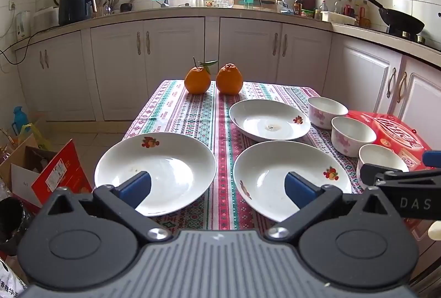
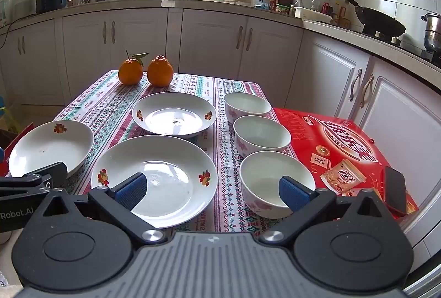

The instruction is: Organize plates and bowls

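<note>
On the table's left edge at nine o'clock, one plate (image 1: 154, 171) could slip off if bumped. Two more plates sit middle; three bowls (image 2: 260, 133) line up at three o'clock. Both the left gripper (image 1: 217, 187) and the right gripper (image 2: 212, 187) have fingers wide apart, holding nothing.

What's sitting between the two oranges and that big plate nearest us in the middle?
Another white plate lies between the oranges and the near middle plate, with patterned tablecloth around it. The right wrist view shows it best.
</note>
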`<state>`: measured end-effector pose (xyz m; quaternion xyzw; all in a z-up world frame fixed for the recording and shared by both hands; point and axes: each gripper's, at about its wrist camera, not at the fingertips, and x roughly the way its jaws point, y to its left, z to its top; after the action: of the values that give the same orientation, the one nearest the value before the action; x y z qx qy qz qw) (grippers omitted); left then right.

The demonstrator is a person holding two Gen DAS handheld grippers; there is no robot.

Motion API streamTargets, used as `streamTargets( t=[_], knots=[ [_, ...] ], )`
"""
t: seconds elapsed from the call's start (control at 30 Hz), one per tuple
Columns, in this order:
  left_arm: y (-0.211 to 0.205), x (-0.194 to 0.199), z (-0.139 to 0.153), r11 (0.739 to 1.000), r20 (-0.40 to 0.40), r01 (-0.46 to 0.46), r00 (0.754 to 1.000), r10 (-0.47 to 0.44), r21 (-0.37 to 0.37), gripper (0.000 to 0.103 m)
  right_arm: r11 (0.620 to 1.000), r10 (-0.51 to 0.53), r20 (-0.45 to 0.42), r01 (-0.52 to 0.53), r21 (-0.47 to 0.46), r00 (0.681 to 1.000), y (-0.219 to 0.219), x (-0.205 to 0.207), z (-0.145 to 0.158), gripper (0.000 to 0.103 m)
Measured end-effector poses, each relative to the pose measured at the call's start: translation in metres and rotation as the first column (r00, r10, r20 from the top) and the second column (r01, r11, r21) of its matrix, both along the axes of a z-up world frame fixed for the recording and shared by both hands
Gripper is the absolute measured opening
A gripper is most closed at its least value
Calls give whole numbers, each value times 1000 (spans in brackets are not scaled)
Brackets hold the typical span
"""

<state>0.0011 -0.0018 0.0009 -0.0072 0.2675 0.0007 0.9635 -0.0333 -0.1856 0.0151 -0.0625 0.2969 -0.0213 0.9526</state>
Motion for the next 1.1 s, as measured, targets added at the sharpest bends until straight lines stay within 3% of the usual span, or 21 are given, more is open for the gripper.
streamTargets(
  t=[1.1],
  knots=[
    [-1,0,-1,1000,-1,3,1000,-3,0,102,1000,-6,-6,6,-5,1000,1,2,-1,103]
  ],
)
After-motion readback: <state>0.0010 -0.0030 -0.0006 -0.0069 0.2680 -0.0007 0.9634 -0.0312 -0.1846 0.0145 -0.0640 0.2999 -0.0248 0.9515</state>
